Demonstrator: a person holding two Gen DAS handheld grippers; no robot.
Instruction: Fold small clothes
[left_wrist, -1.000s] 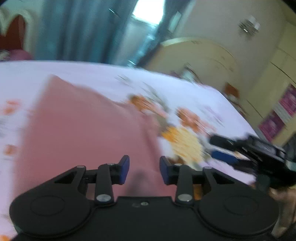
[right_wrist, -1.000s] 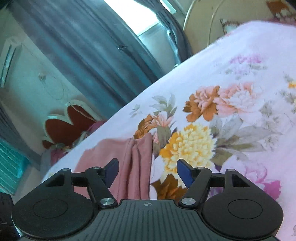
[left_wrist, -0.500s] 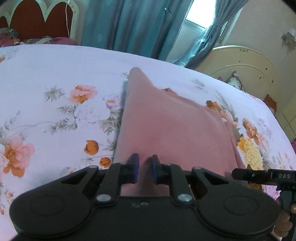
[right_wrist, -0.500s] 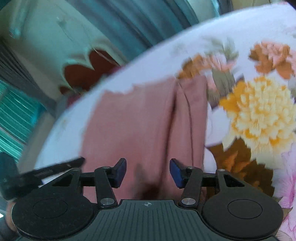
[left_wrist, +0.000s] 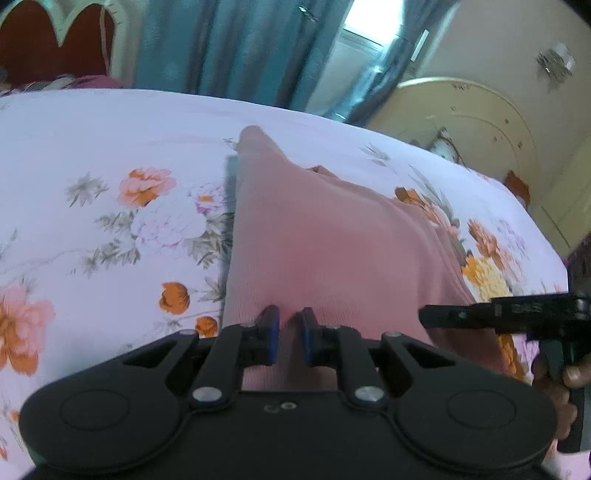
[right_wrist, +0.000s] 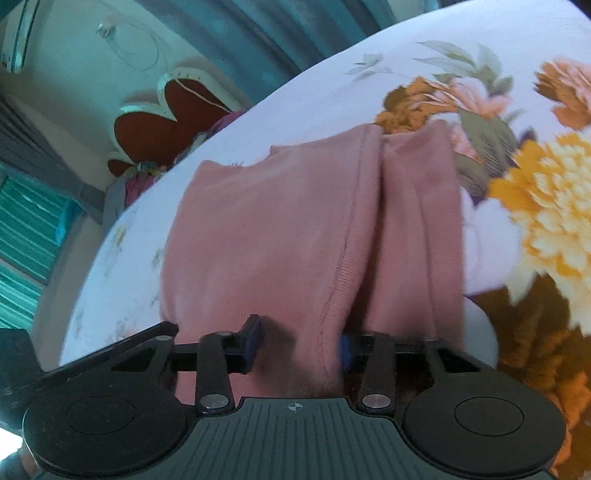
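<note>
The pink garment (left_wrist: 332, 251) lies on the floral bedsheet (left_wrist: 92, 192), folded lengthwise, its long axis running away from me toward the curtains. In the right wrist view the same garment (right_wrist: 266, 236) shows two layers: a broad panel with a ribbed hem running down its right side, and a narrower strip (right_wrist: 421, 229) lying just beside it, with a crease between the two.

My left gripper (left_wrist: 287, 338) sits at the near edge of the garment. Its blue pads (left_wrist: 272, 334) are drawn nearly together with cloth showing in the narrow gap; I cannot tell for certain whether the cloth is pinched. My right gripper (right_wrist: 297, 345) is at the near edge too, jaws spread wide, the ribbed hem bulging up between them. The left pad (right_wrist: 252, 339) stands clear of the cloth; the right pad is mostly hidden behind the hem. In the left view the right gripper (left_wrist: 509, 317) appears as a dark bar just off the garment's right near corner, held by my hand (left_wrist: 554, 380).

Surroundings: the sheet's large yellow and orange flower print (right_wrist: 546, 221) lies right of the garment. Teal curtains (left_wrist: 229, 48) and a bright window (left_wrist: 369, 33) stand beyond the far edge of the bed. A red scalloped headboard (right_wrist: 155, 122) is at far left, and a cream arched panel (left_wrist: 472, 118) at far right. Bare sheet extends widely to the left of the garment and beyond its far tip; to the right the bed edge curves off near the flower print.
</note>
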